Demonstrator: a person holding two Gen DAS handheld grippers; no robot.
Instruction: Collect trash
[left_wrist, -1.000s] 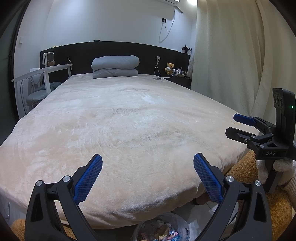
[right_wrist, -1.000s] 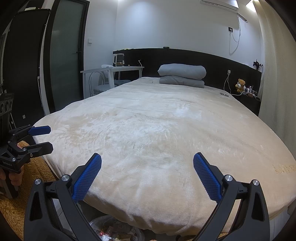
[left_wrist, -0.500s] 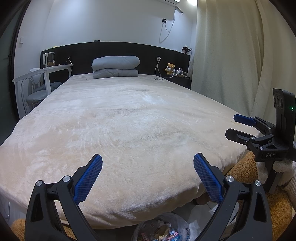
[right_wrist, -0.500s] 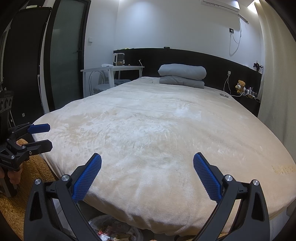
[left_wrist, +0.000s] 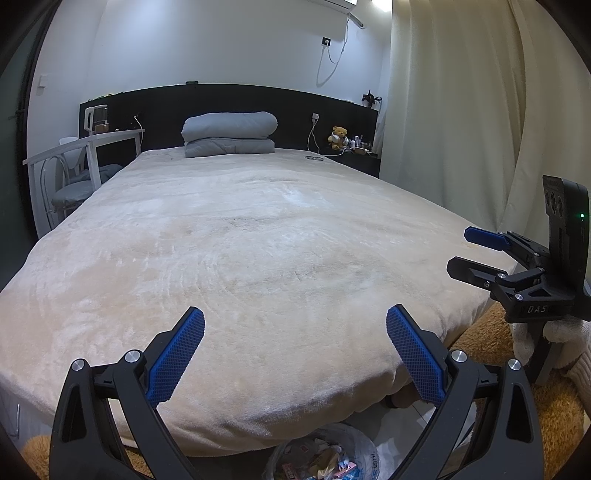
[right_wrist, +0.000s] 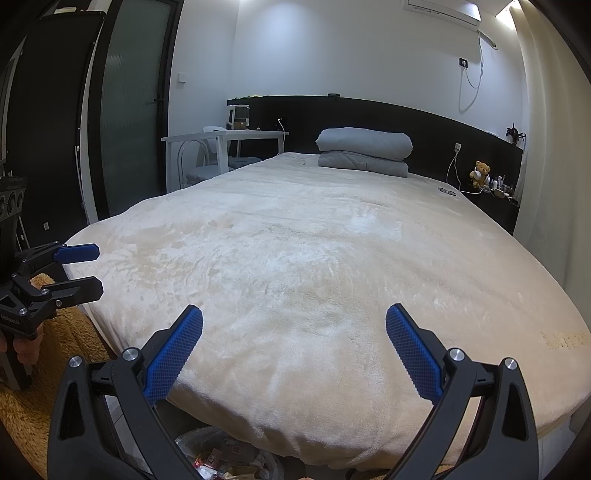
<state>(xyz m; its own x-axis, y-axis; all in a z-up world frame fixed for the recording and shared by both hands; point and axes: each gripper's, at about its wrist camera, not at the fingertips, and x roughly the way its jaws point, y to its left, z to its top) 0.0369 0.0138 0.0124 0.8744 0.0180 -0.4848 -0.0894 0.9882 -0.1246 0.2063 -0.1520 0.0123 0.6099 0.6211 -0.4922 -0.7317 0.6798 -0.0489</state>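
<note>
Change: almost no movement is seen since the earlier frames.
Left gripper (left_wrist: 295, 347): fingers are held wide apart, empty, above the bed (left_wrist: 240, 240) edge.
Right gripper (right_wrist: 293, 345): likewise spread, empty.
Trash bin (left_wrist: 325, 456): placed on the floor at the bed's foot, below both grippers.

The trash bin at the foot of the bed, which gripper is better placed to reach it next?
Probably the left gripper: the trash bin lies just below and between its open jaws. In the right gripper's view, the bin sits toward its left. Both are empty, so the margin is small.

Plush matt blanket (left_wrist: 258, 258); crinkled glossy plastic trash bag (left_wrist: 354, 443).
</note>
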